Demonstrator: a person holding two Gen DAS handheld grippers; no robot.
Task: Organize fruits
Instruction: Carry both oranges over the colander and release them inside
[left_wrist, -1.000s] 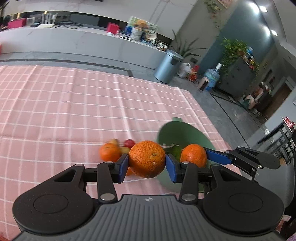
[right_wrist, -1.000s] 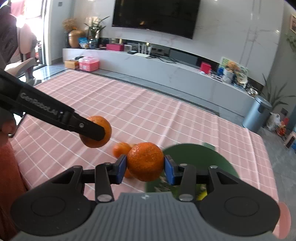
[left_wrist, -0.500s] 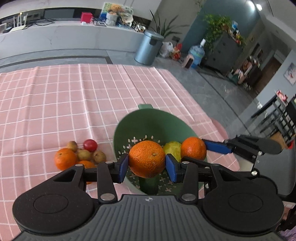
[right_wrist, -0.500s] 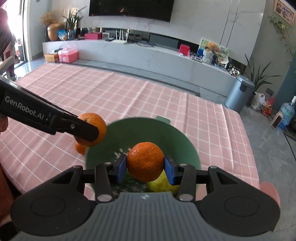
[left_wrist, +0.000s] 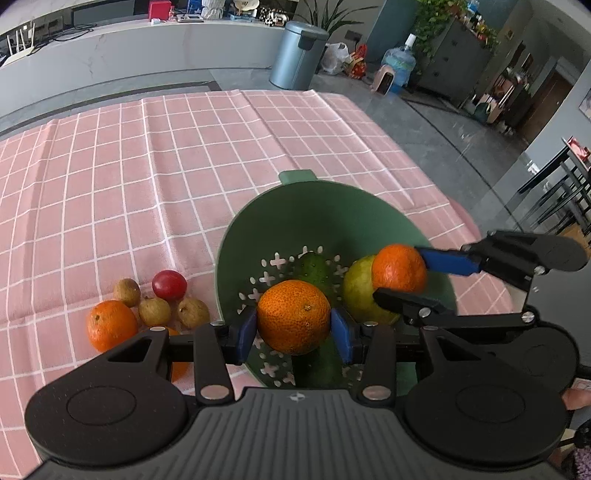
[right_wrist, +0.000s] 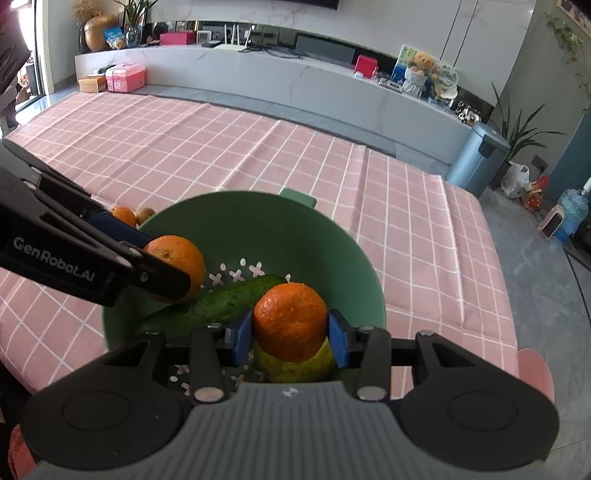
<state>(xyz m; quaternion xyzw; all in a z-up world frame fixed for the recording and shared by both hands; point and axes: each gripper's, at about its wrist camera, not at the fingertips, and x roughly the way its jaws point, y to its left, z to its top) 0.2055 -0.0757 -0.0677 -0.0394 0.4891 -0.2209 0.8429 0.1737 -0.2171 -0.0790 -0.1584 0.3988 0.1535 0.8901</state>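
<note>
Left wrist view: both tongs, left (left_wrist: 293, 326) and right (left_wrist: 399, 271), each clamped on an orange above the green colander (left_wrist: 332, 206).

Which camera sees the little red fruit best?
The left wrist view. The small red fruit lies in full sight on the pink cloth, beside the brown fruits. The right wrist view does not show it; the left gripper blocks that spot.

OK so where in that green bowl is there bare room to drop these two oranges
The far half of the green bowl, between the cucumber and the far rim by its tab, is bare. The near side is crowded: the cucumber lies across the floor, with the yellow-green fruit beside it on the right. Outside the bowl's left wall sits a cluster of small fruits.
</note>
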